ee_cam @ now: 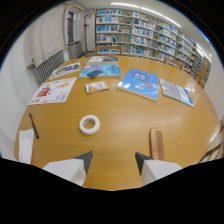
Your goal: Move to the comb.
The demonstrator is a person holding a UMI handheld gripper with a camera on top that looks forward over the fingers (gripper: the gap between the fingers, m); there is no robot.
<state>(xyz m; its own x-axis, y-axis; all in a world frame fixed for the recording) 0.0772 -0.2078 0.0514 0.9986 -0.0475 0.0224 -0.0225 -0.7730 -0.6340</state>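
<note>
1. Target: the narrow, pale wooden comb (157,144) lies flat on the round wooden table (125,107), lengthways, just ahead of and slightly outboard of the right fingertip (141,161).
2. The gripper (114,159) is wide open and holds nothing; bare tabletop shows between the two dark-tipped fingers.
3. Risk: the comb sits off the finger axis, so a straight advance would likely pass beside it or run the right finger over its near end and push it. A shift to the right looks necessary first.
4. Risk: the comb is thin and flat, so a low approach may scrape the table instead of reaching it.
5. The white roll of tape (89,124) rests ahead of the left finger, well apart from the comb; not in the path.
6. A black pen (33,125) and a white sheet (25,145) lie further left, near the table rim.
7. Beyond: blue printed booklet (140,82), other leaflets, a dark phone-like slab (94,73). Bookshelves (150,37) behind. Nothing blocks the comb.
</note>
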